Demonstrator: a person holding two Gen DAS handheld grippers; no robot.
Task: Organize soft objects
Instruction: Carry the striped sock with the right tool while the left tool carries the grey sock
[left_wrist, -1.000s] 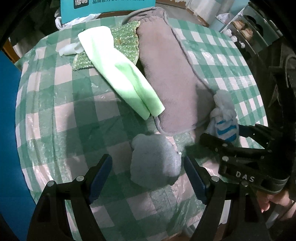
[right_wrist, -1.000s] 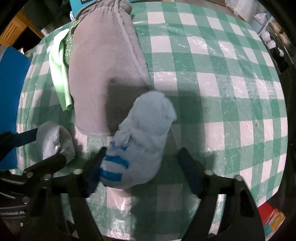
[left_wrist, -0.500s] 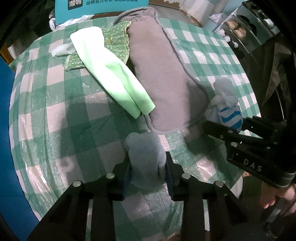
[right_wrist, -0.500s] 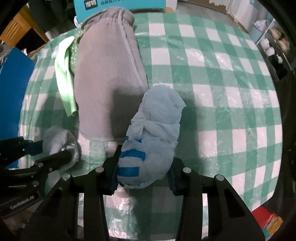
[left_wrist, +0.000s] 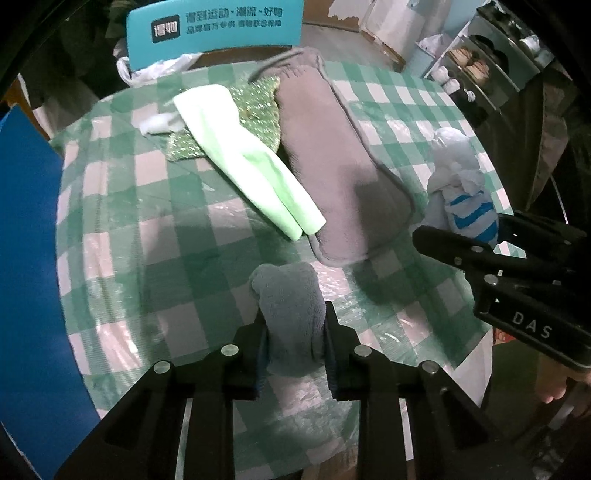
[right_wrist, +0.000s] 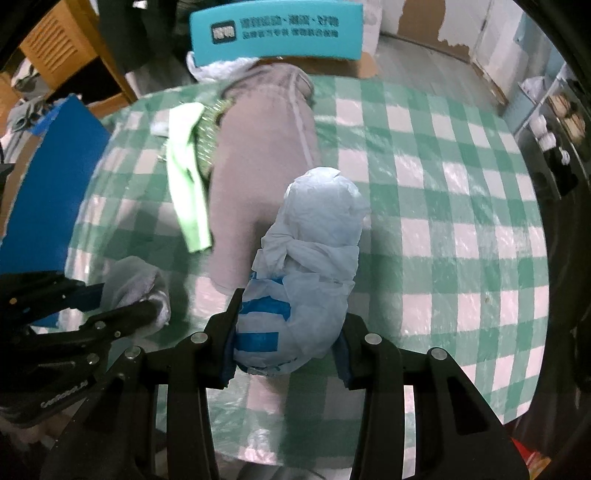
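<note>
While its jaws had just been closing, the left hand-held gripper clamped a rolled grey sock above the near edge of the bench. Beside it, the right hand-held gripper squeezed a pale blue bundle with blue stripes between its pads. Farther back on the checked cloth lay a long grey fleece piece, with a light green folded cloth just left of it, overlapping a glittery green fabric. Behind the bench stood a teal chair back.
</note>
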